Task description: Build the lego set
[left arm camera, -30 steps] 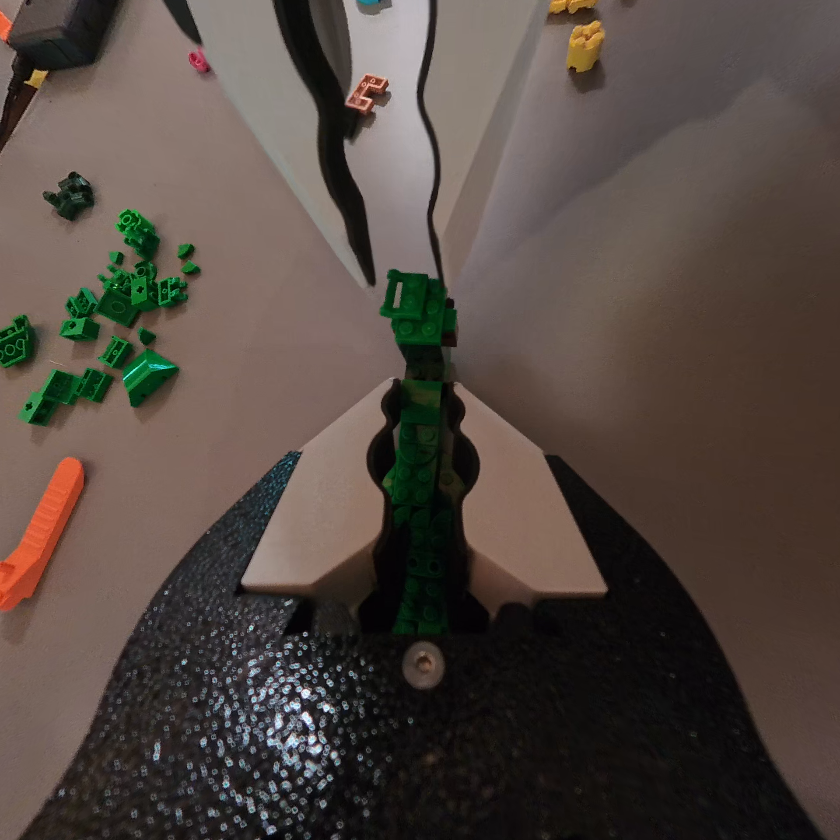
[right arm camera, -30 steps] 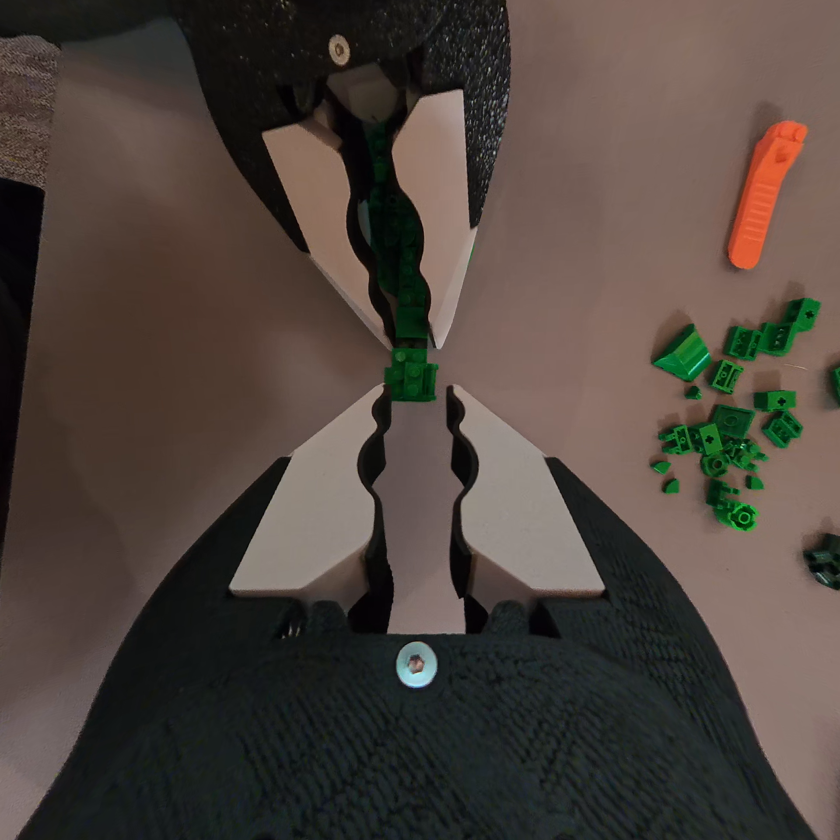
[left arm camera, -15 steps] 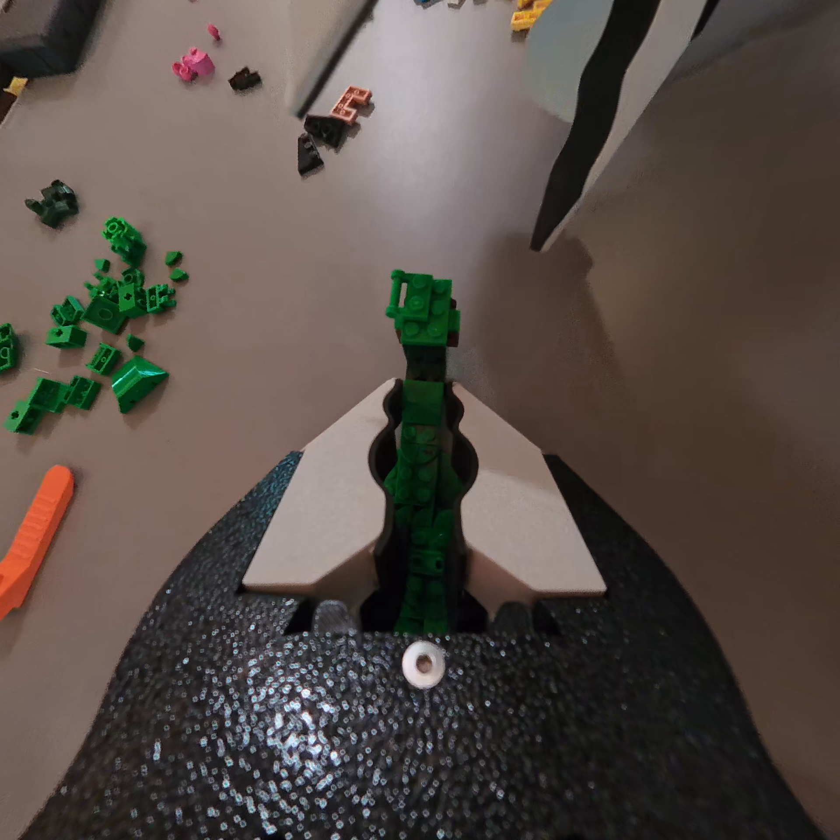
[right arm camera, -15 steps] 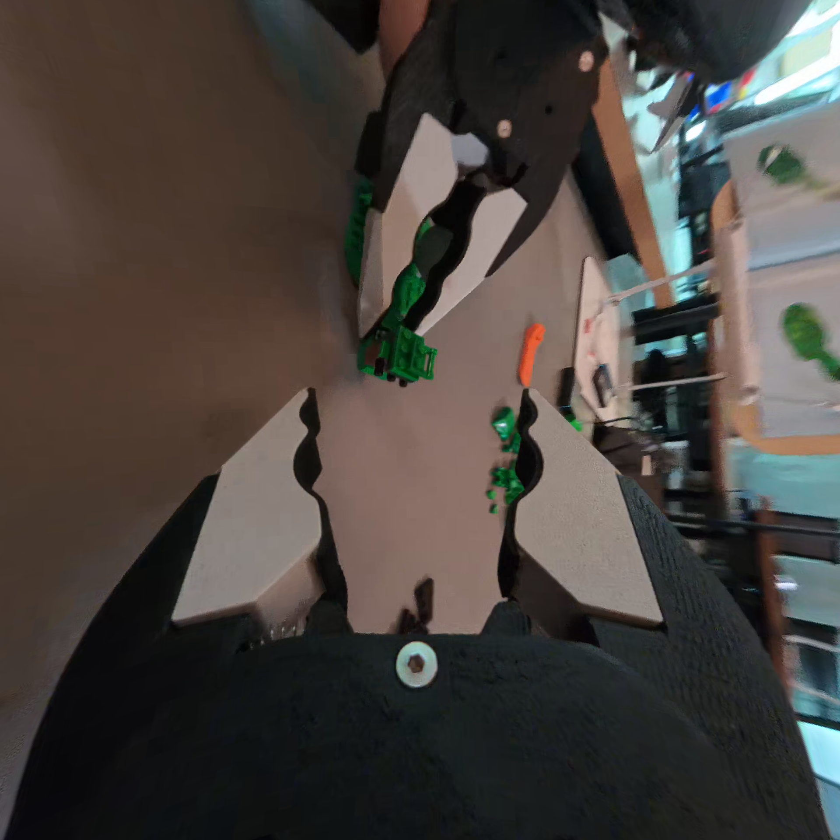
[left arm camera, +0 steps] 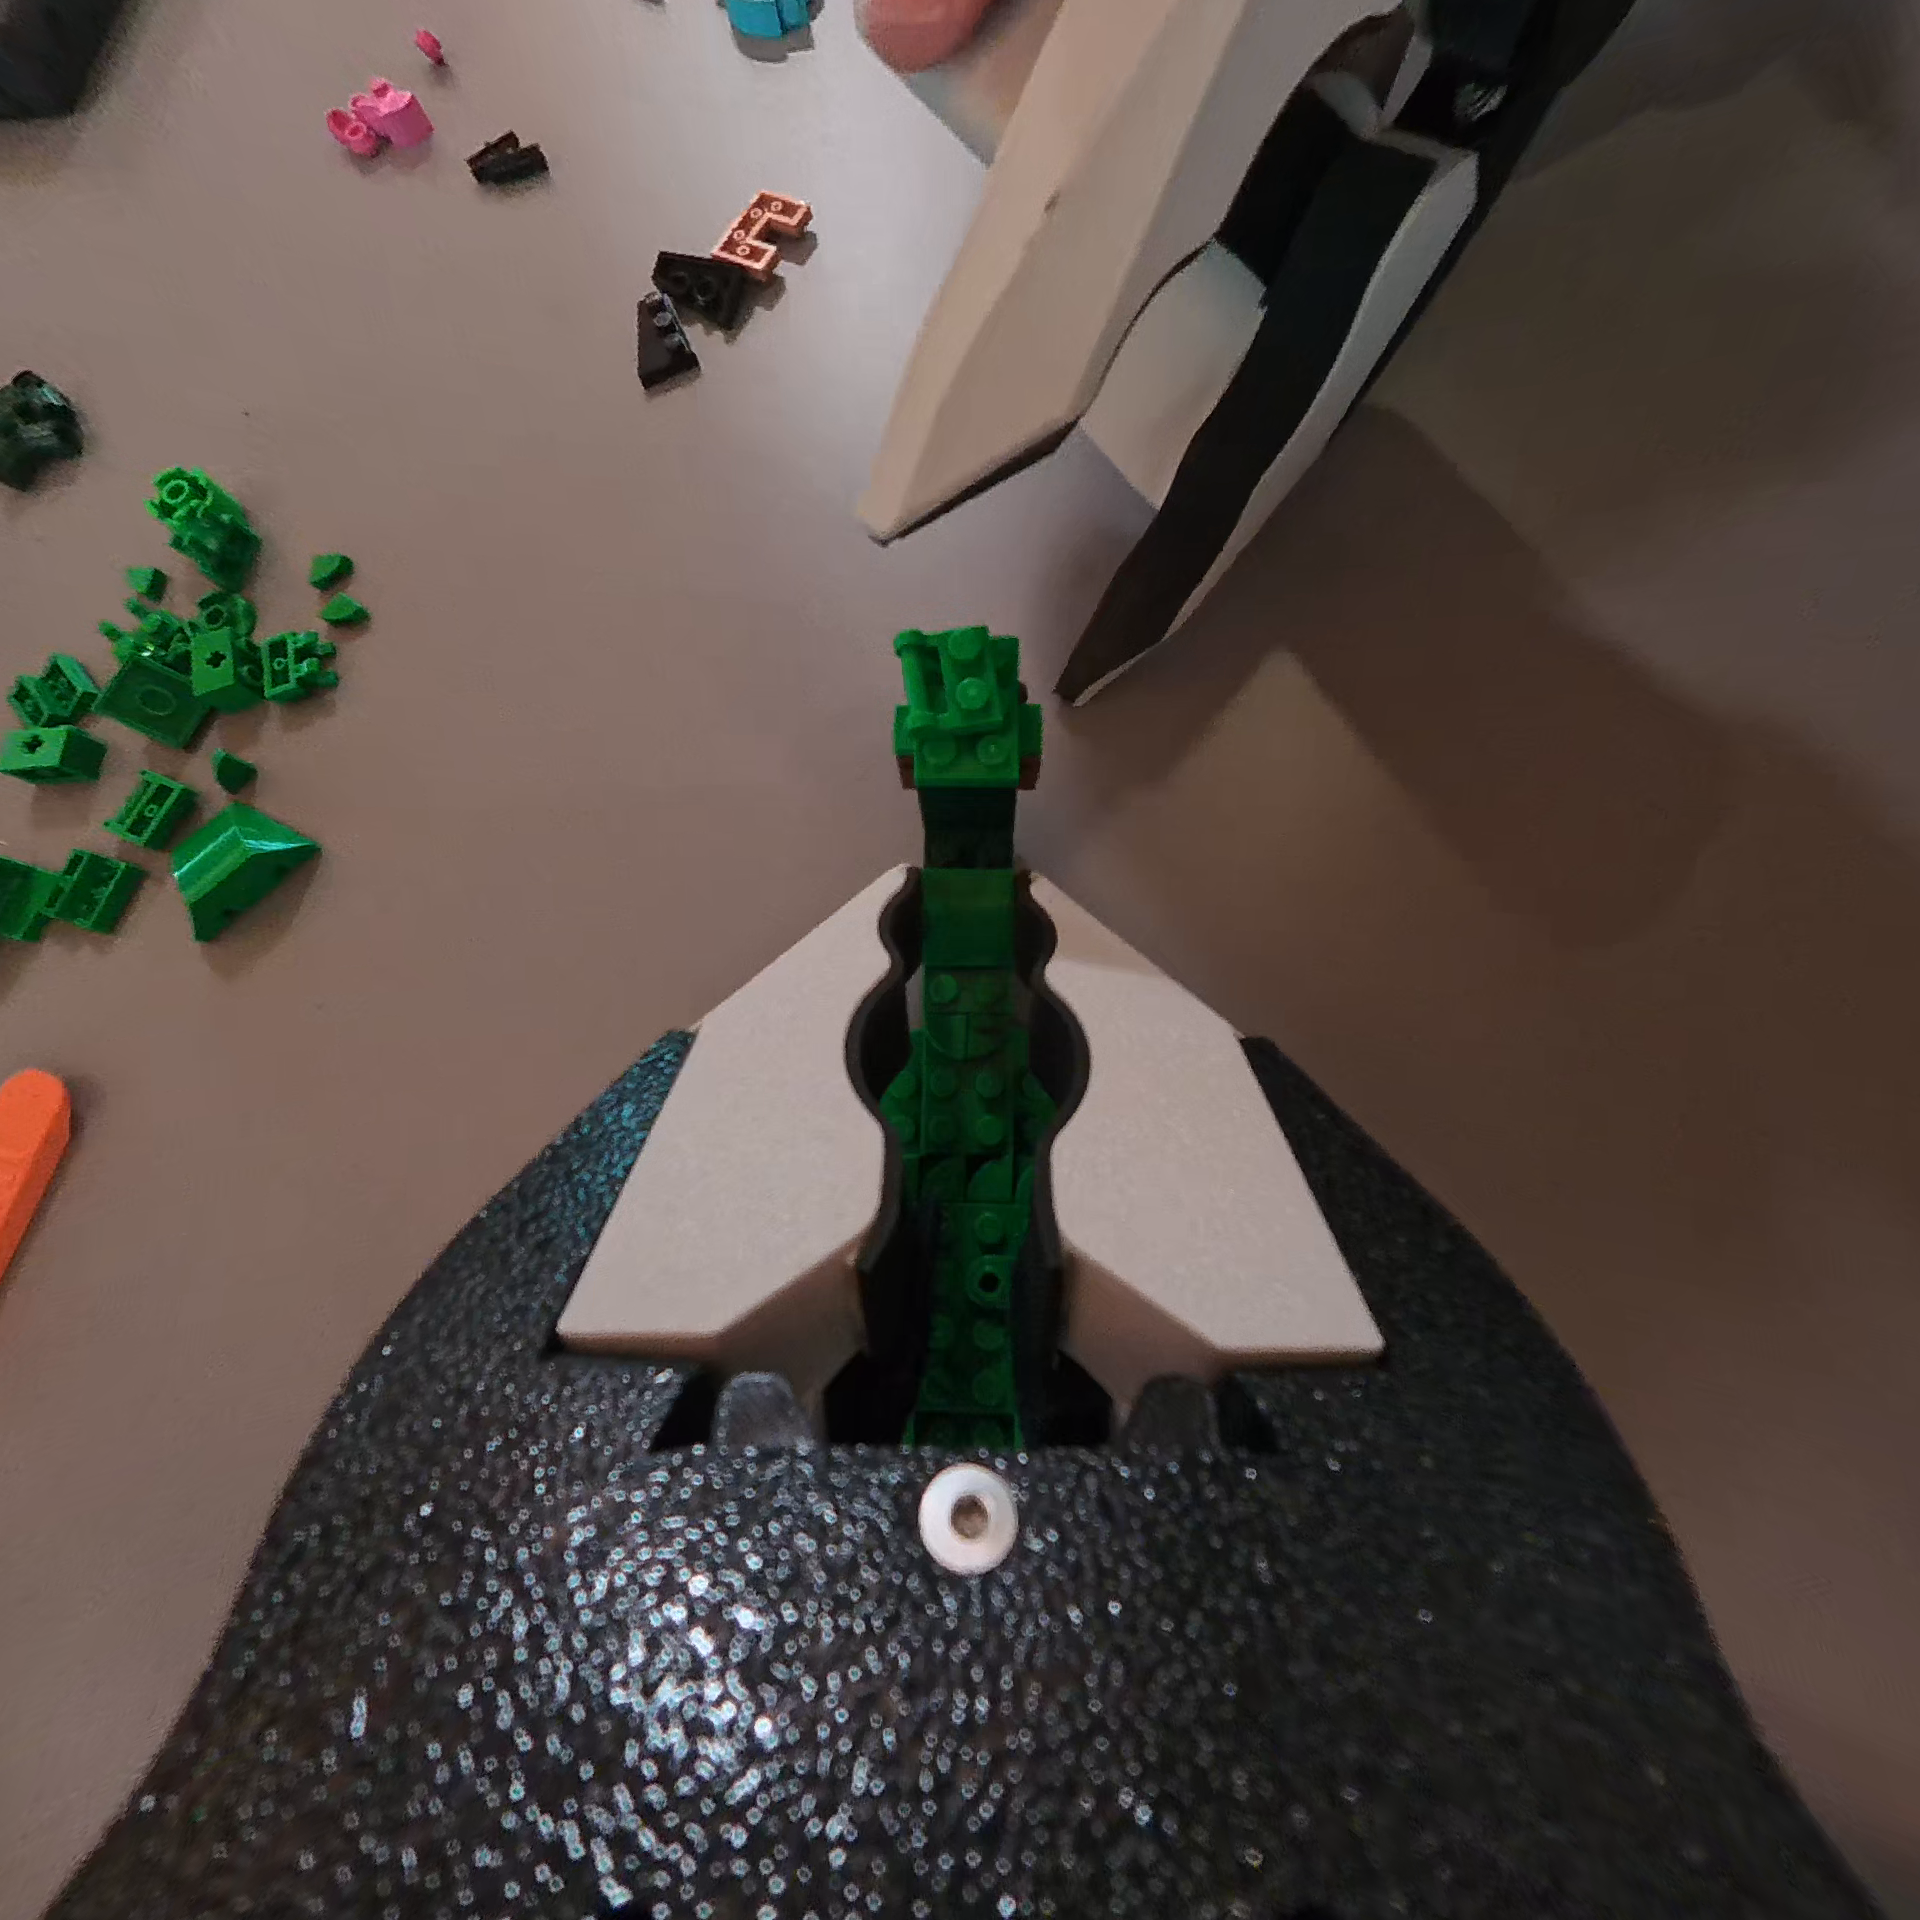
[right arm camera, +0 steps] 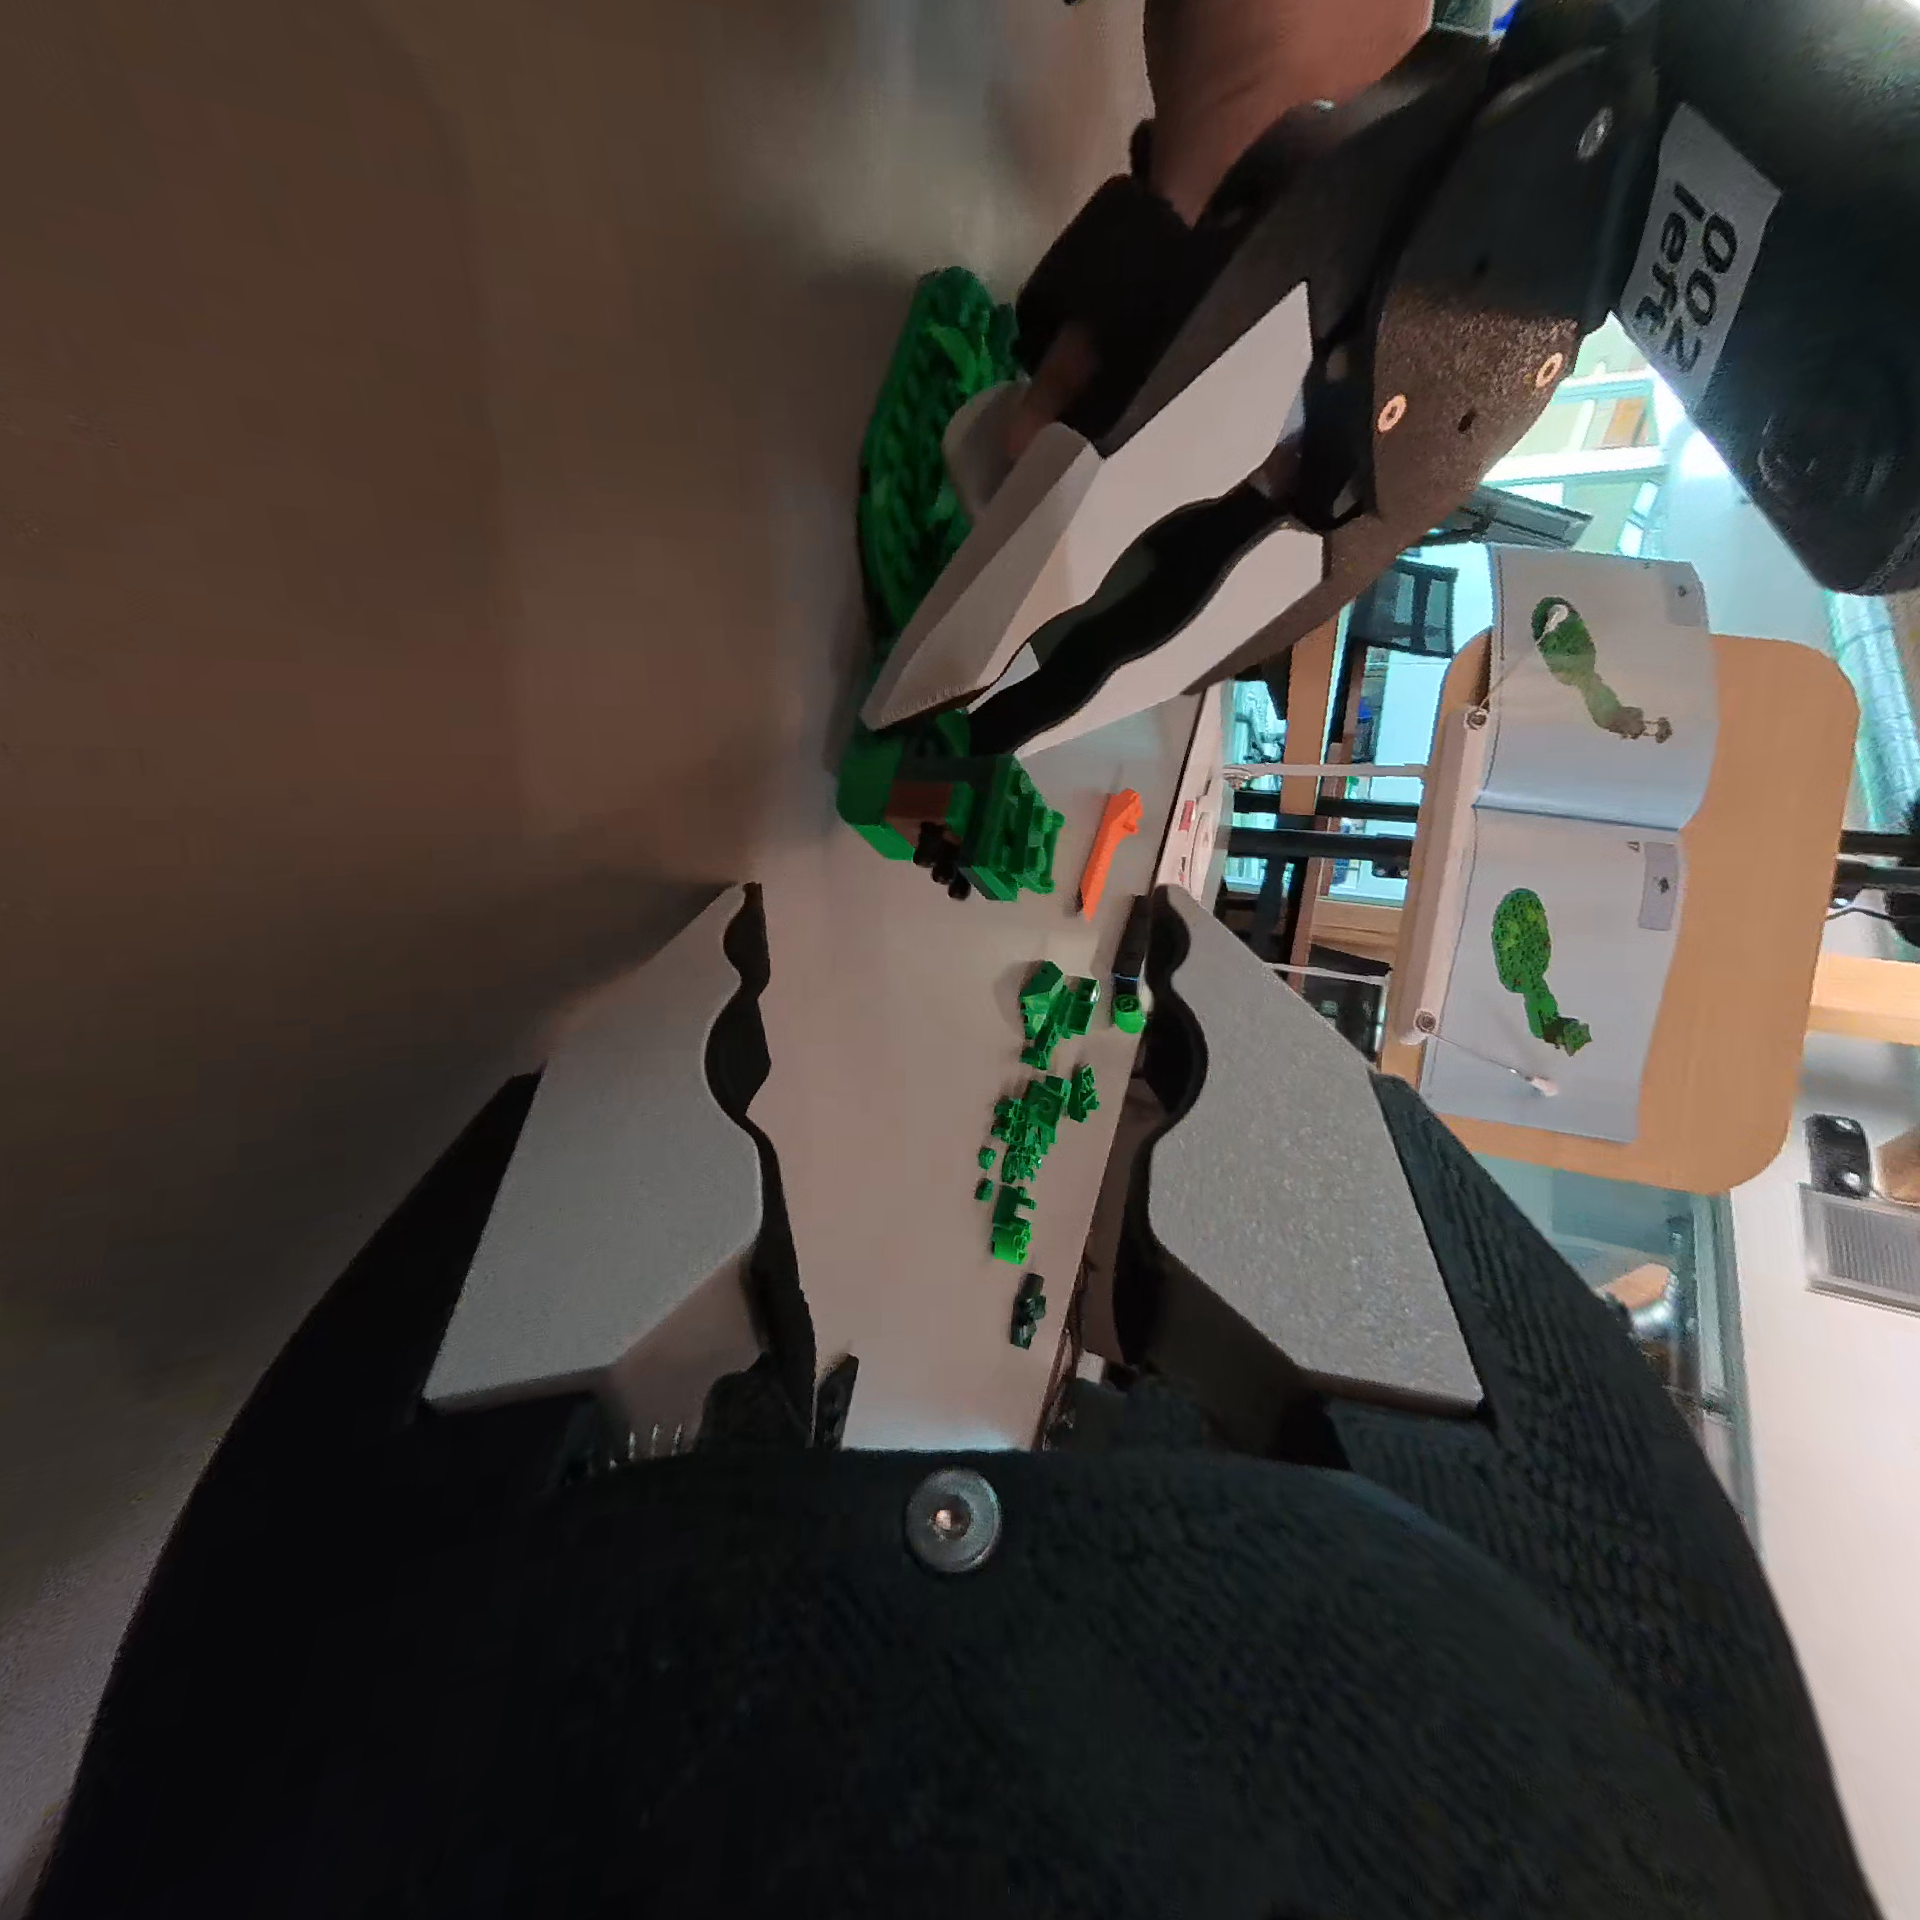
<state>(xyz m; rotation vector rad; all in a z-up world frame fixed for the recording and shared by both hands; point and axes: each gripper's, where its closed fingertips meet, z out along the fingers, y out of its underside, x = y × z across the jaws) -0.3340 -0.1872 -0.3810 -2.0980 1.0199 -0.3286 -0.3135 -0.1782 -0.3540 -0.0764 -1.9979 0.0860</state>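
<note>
My left gripper (left arm camera: 966,883) is shut on a long green lego build (left arm camera: 966,1143). The build's end (left arm camera: 966,717) sticks out past the fingertips above the grey-brown table. In the right wrist view the left gripper (right arm camera: 930,727) holds the same build (right arm camera: 914,468) from the side, and a small brown and black part shows at its end (right arm camera: 966,821). My right gripper (right arm camera: 956,914) is open and empty, rolled onto its side, and a short way from the build's end. It also shows in the left wrist view (left arm camera: 977,613), up and to the right of the build.
Loose green pieces (left arm camera: 177,707) lie on the table at the left, with an orange brick separator (left arm camera: 31,1153) nearer. Black (left arm camera: 686,301), salmon (left arm camera: 764,234) and pink (left arm camera: 379,114) pieces lie farther off. An open instruction booklet (right arm camera: 1558,831) stands on a wooden board beyond the table edge. One gripper's finger ends stand about 4 cm off the other's.
My right gripper has drawn back from the build's end, opened wider and rolled onto its side. My left gripper keeps its hold and has barely moved.
</note>
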